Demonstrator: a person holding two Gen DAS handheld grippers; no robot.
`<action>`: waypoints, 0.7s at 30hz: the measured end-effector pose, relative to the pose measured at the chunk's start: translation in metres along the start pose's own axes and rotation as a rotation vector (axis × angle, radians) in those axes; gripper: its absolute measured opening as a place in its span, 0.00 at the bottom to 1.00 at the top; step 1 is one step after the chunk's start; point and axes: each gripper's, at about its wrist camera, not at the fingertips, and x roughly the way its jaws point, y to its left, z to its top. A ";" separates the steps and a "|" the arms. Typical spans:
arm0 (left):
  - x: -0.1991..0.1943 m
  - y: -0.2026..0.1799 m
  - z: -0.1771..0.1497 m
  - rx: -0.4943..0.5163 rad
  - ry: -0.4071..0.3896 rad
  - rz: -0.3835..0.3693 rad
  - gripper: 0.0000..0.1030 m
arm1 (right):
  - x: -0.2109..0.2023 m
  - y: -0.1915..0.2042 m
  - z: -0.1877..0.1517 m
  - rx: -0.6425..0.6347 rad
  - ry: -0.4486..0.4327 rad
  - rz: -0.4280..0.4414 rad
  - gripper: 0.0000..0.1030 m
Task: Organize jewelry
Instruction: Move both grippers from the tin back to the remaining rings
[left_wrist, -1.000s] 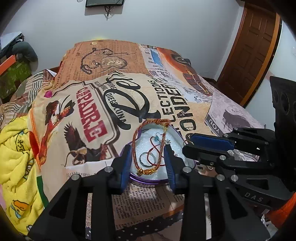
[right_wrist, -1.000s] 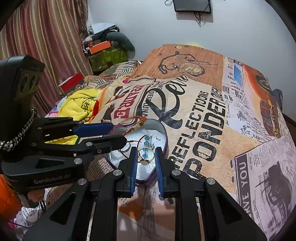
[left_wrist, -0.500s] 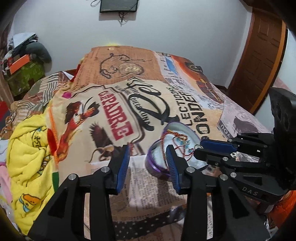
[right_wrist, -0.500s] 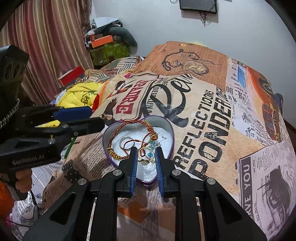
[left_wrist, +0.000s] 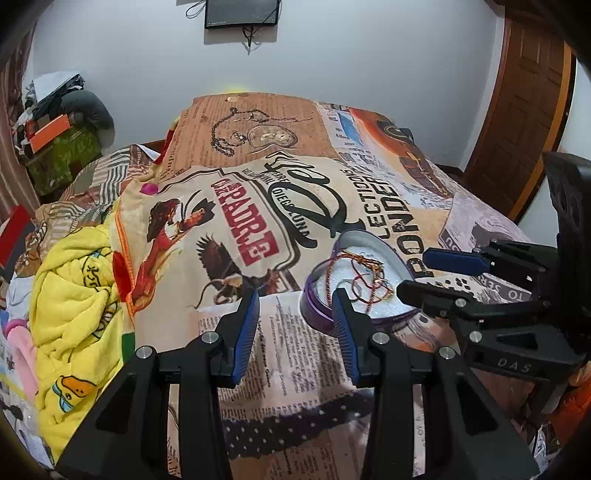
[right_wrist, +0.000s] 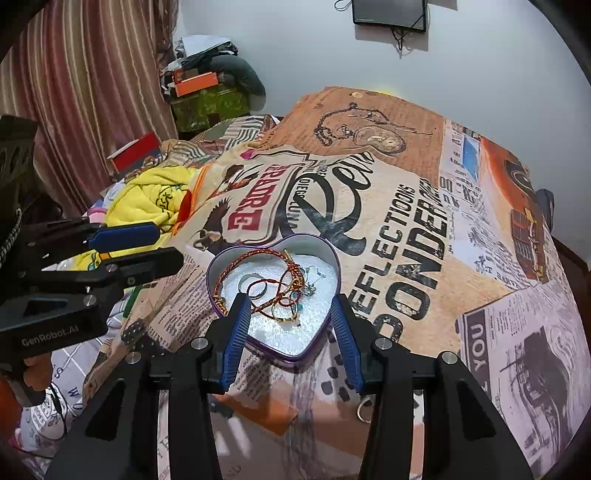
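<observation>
A purple heart-shaped tin (right_wrist: 295, 356) with a white lining sits on the printed bedspread. In it lie a red and gold braided bracelet (right_wrist: 236, 265), a silver ring (right_wrist: 248, 285), a gold ring (right_wrist: 286, 316) and small earrings (right_wrist: 310, 280). My right gripper (right_wrist: 289, 330) is open and empty, its jaws spread on either side of the tin's near part. My left gripper (left_wrist: 295, 325) is open and empty, to the left of the tin (left_wrist: 314, 306). It also shows in the right wrist view (right_wrist: 144, 245). The right gripper shows in the left wrist view (left_wrist: 436, 271).
A small metal ring (right_wrist: 364, 410) lies on the bedspread by the right gripper's right finger. A yellow blanket (left_wrist: 74, 306) is bunched at the left. Boxes and bags (right_wrist: 207, 92) are piled by the curtain. A wooden door (left_wrist: 517, 110) stands at the right.
My right gripper opened and let the gold ring drop into the tin. My left gripper drew back and to the left, away from the tin.
</observation>
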 end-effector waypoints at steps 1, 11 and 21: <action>-0.001 -0.001 0.000 0.001 0.000 -0.001 0.39 | -0.003 -0.001 -0.001 0.003 -0.003 -0.001 0.40; -0.007 -0.027 0.000 0.003 0.008 -0.031 0.39 | -0.033 -0.020 -0.014 0.036 -0.024 -0.049 0.41; 0.011 -0.068 -0.016 0.037 0.081 -0.092 0.42 | -0.055 -0.063 -0.051 0.132 0.016 -0.112 0.41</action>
